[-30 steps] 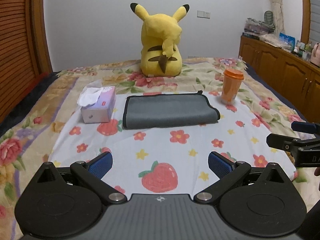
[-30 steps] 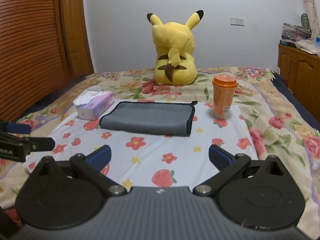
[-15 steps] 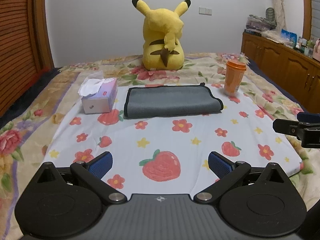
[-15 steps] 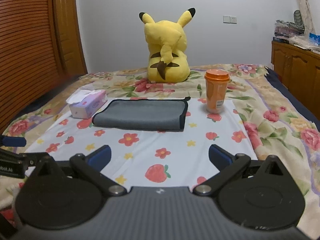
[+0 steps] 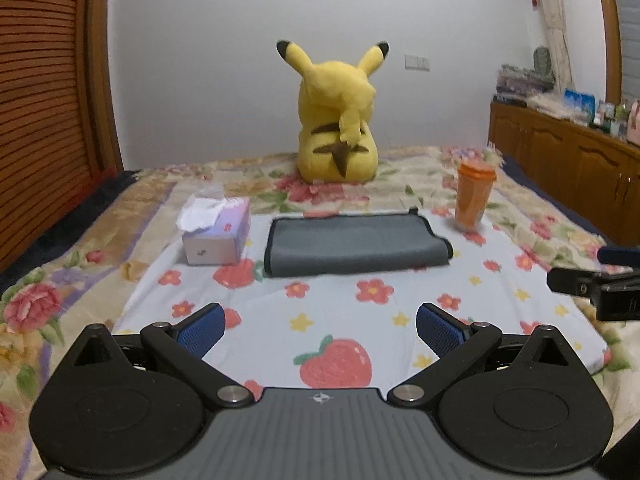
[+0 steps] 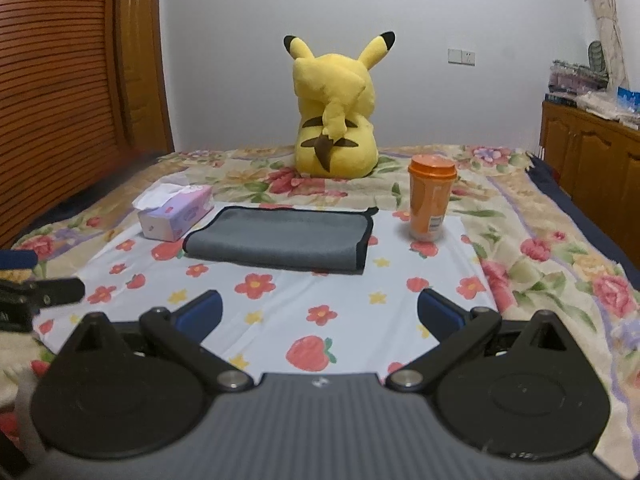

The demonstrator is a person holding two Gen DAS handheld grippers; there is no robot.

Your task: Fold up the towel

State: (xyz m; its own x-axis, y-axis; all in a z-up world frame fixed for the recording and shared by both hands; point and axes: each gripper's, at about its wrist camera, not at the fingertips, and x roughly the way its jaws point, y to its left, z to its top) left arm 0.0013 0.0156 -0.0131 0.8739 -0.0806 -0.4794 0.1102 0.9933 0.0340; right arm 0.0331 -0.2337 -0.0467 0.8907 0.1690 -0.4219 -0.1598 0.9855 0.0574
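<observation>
A grey towel [image 5: 356, 245] lay folded on a flowered bedsheet [image 5: 384, 316] (white wall at twelve o'clock); the left gripper [image 5: 320, 330] and right gripper [image 6: 319, 316] both gaped wide, empty.

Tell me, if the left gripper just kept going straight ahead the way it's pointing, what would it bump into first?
Probably the towel. The left gripper is open, held above the sheet and aimed at it, with nothing between. If its line runs higher than it looks, it would reach the plush instead.
</observation>
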